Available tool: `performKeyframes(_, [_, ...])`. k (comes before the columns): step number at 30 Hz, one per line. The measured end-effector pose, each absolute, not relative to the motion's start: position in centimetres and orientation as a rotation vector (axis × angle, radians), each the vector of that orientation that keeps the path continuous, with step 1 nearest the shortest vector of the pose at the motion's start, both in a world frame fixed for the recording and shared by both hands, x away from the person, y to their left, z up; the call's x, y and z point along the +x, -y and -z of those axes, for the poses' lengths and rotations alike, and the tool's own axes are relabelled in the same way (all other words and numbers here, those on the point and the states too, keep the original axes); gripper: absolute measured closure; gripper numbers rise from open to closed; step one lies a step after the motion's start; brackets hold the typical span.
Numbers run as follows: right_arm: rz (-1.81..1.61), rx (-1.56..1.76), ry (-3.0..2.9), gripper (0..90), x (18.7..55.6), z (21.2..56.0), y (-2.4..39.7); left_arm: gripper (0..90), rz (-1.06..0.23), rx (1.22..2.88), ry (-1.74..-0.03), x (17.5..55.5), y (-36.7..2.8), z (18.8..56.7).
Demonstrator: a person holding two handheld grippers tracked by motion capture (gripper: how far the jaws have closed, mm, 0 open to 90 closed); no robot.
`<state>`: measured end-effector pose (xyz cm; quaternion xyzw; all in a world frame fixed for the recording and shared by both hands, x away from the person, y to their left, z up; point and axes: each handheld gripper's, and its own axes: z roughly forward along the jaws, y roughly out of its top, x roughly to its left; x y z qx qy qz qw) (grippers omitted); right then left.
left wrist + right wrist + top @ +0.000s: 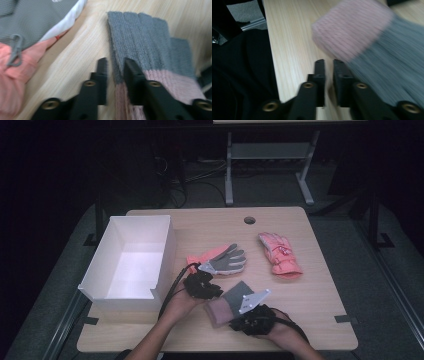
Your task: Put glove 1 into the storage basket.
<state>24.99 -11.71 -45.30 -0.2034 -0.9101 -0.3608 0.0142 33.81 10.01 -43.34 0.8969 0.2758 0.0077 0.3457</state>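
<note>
Near the bottom centre of the high view: knitted glove [225,305], flat on the pale wooden surface [315,295], pink cuff toward the lower left, grey ribbed fingers toward the upper right. Right claw [252,317] at its lower right edge. In the right gripper view, right claw [329,62] released, jaws a narrow slit apart over bare wood, pink cuff of the knitted glove [352,27] just above and right of the tips. Left claw [202,285] at the glove's upper left. In the left gripper view, left claw [115,62] parted a little, astride the side edge of the knitted glove [150,47], no clear pinch on the wool.

Farther up, mid-frame: grey-palmed pink glove [225,260], palm up, close to the left claw. To its right, well apart, pink ski glove [280,254]. White open box [120,302] along the left edge of the surface. Round cable hole [249,220] near the far edge.

Bare wood at lower right and along the far edge. Beyond, dim room, grey floor, cables [175,185], legs of a metal frame [229,170].
</note>
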Motion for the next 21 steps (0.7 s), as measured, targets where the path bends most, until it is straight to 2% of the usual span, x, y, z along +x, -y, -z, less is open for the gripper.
performKeyframes(5, [1.169,-0.742,2.810,62.3,24.5,44.8,14.9,47.7,-0.015,2.308,-0.661,33.1,-10.4,41.9])
performKeyframes(14, [1.186,-0.993,2.788,28.3,23.7,45.3,20.1,17.9,-0.006,2.374,-0.553,32.5,-8.1,42.5])
performKeyframes(16, [1.181,-1.025,2.782,20.4,23.8,45.4,20.6,15.4,-0.006,2.381,-0.542,32.4,-7.5,42.9])
performKeyframes(19, [1.184,-1.074,2.789,14.1,24.3,45.5,21.0,13.3,-0.012,2.407,-0.532,32.3,-6.7,43.5])
performKeyframes(21, [1.168,-1.106,2.793,13.5,24.5,45.6,21.0,13.1,-0.015,2.417,-0.531,32.2,-6.5,43.8])
